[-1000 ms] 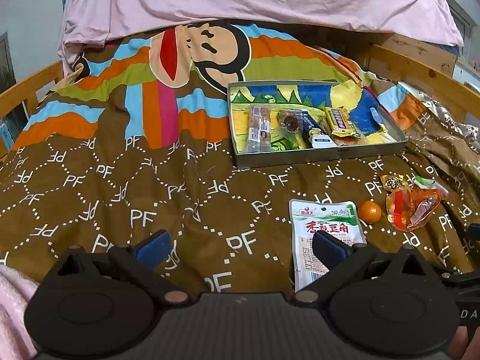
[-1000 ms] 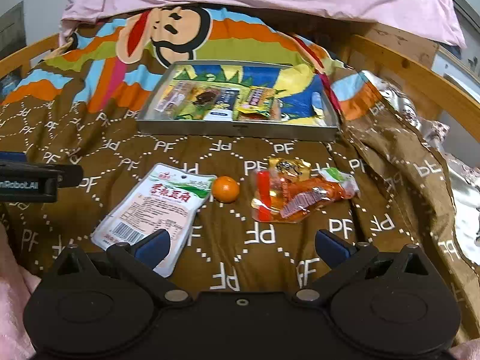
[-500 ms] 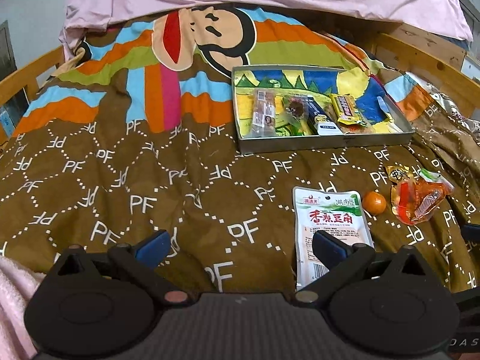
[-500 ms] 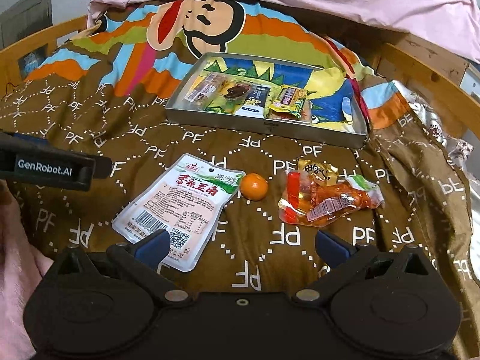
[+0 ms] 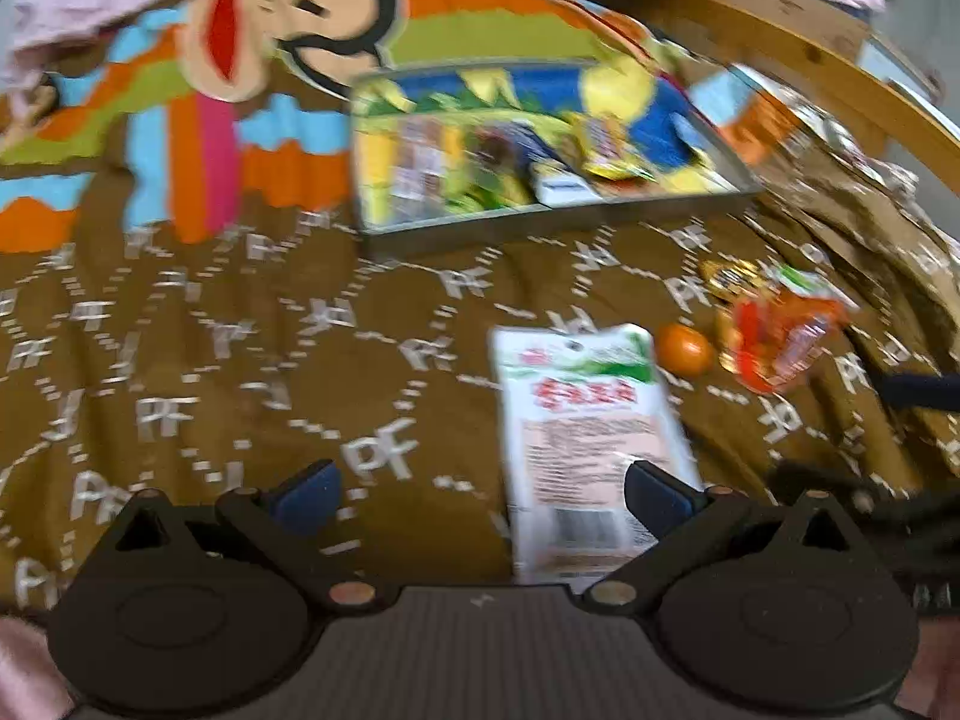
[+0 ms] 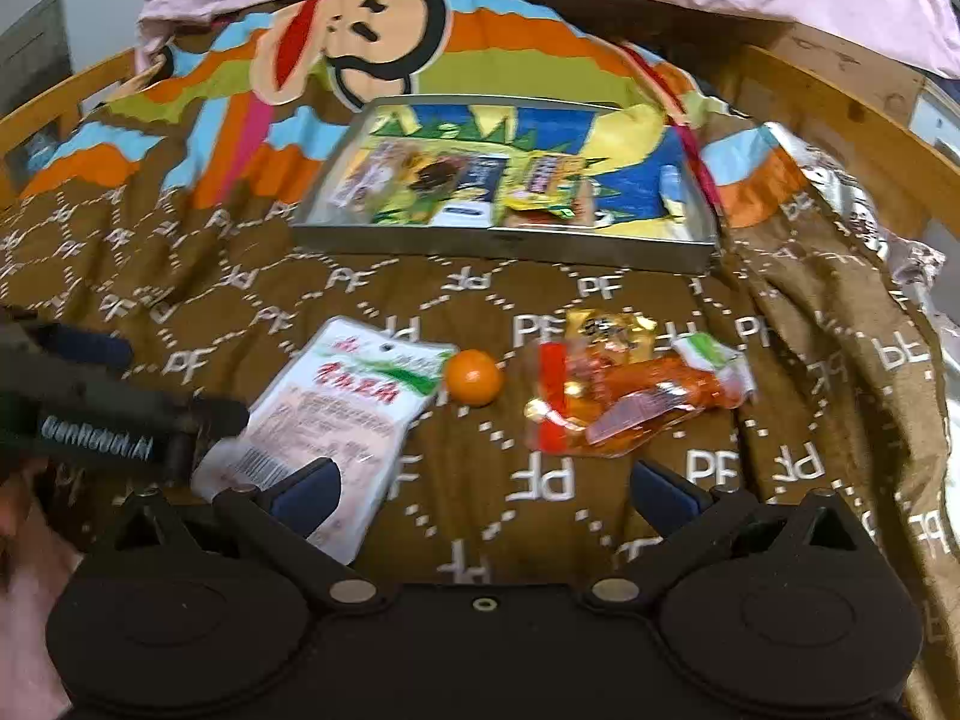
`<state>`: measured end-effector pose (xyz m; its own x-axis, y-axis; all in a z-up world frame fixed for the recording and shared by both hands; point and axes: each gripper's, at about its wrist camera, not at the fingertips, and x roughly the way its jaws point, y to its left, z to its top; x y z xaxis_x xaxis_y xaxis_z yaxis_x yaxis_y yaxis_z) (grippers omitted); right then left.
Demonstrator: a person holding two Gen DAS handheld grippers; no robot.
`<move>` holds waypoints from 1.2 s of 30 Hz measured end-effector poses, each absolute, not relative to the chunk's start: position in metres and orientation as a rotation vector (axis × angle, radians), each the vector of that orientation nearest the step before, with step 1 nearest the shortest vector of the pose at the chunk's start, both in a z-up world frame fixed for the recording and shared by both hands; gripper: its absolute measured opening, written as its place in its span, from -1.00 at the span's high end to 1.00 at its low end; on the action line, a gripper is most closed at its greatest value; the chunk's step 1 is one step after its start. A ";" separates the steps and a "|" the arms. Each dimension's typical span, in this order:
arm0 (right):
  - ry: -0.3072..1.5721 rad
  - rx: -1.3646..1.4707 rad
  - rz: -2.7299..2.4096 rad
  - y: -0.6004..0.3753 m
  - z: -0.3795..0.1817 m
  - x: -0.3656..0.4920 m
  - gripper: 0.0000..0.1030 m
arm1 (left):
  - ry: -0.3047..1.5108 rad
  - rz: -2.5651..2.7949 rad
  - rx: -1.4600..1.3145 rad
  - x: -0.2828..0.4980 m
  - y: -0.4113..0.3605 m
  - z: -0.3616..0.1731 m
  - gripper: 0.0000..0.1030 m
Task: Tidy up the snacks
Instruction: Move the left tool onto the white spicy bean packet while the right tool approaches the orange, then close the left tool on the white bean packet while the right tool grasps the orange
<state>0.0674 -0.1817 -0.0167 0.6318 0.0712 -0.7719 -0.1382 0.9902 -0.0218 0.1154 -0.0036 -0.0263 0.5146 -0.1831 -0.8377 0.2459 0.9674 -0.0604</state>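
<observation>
Lying loose on the brown "PF"-patterned bed cover (image 6: 540, 480), short of the tray, are four snacks: a flat white rectangular snack pouch with red lettering (image 6: 336, 414), a small round orange fruit (image 6: 474, 377) just beside the pouch's top corner, a clear orange-red sausage packet (image 6: 630, 402) and a small gold foil sachet (image 6: 612, 327) touching that packet's far edge. The shallow grey metal tray with a cartoon-printed base (image 6: 504, 243) sits further toward the head of the bed and already contains several wrapped snacks.

Both tools are spread wide and hold nothing. The left hand-held gripper (image 5: 480, 489) hovers with its right finger over the white pouch; the right hand-held gripper (image 6: 486, 489) faces the gap between pouch and sausage packet.

Probable faults:
- The pouch lies flat on soft bedding. Fingers closing from above may slide off its glossy film or pinch the cover with it.
- The round fruit is free to roll; a nudge to the pouch could send it down a fold.
- The left view is blurred, so alignment cannot be confirmed.
- The two tools are close together near the pouch; collision is possible.
</observation>
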 end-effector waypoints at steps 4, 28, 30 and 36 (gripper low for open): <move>0.891 -0.006 0.174 -0.203 -0.013 0.085 -0.99 | 1.024 -0.320 0.092 0.123 -0.013 -0.032 -0.99; 1.072 0.454 0.248 -0.227 -0.074 0.180 -0.29 | 1.175 -0.373 0.035 0.147 -0.046 -0.077 -0.99; 1.071 0.441 0.242 -0.226 -0.076 0.181 -0.19 | 1.174 -0.363 0.032 0.148 -0.046 -0.079 -0.99; 1.070 0.394 0.229 -0.222 -0.078 0.181 0.07 | 1.167 -0.337 0.030 0.150 -0.050 -0.081 -0.99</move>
